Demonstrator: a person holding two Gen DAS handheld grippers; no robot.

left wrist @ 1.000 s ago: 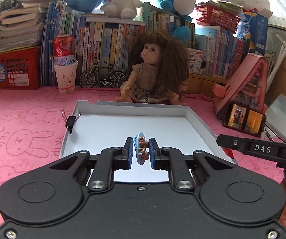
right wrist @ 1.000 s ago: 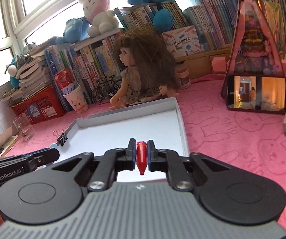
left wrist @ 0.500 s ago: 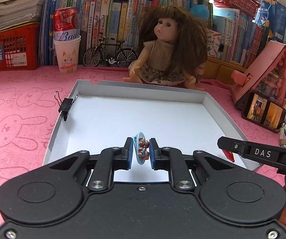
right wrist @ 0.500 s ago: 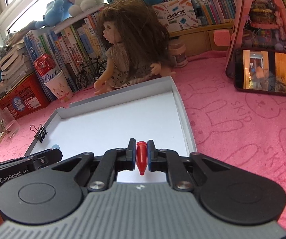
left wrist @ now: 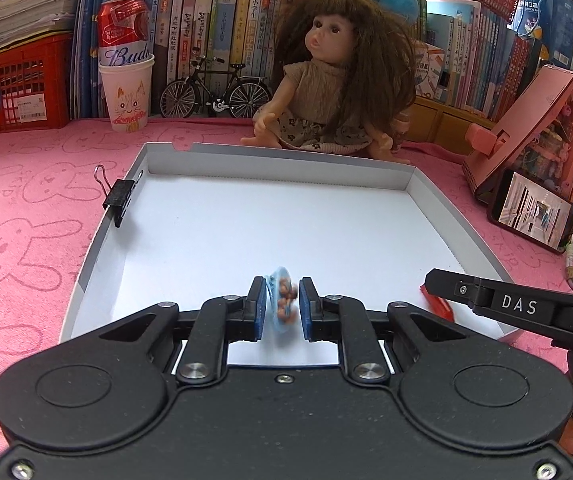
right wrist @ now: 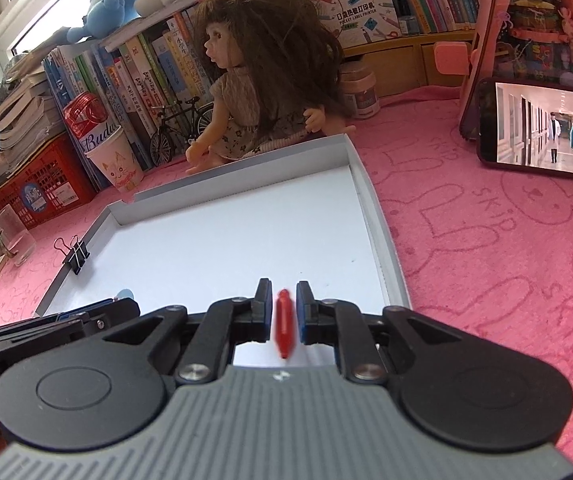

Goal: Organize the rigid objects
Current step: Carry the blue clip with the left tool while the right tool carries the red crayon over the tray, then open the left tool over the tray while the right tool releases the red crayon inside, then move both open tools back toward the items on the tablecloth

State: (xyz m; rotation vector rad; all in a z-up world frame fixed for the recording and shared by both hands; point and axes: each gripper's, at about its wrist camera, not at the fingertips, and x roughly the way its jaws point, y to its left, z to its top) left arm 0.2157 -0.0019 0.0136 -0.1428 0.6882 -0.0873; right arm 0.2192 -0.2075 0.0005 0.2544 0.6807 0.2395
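Note:
A shallow white cardboard tray (left wrist: 278, 162) lies on the pink cloth, and both grippers hang over its near edge. My left gripper (left wrist: 282, 304) is shut on a small pale-blue disc toy with brown lumps (left wrist: 284, 300). In the right wrist view my right gripper (right wrist: 284, 312) has its jaws opening. A small red piece (right wrist: 284, 326) stands blurred between them with a gap on each side. From the left wrist view the right gripper's finger (left wrist: 486, 300) reaches in from the right, with the red piece (left wrist: 440, 305) under it.
A black binder clip (left wrist: 118, 200) grips the tray's left wall. Behind the tray sits a doll (left wrist: 338, 80). A paper cup with a red can (left wrist: 126, 88), a model bicycle (left wrist: 214, 92) and books stand at the back. A phone (left wrist: 534, 212) leans on a pink toy house at right.
Both grippers came forward and down over the tray's near edge. The right jaws parted from the red piece, which had been pinched. The left grip is unchanged.

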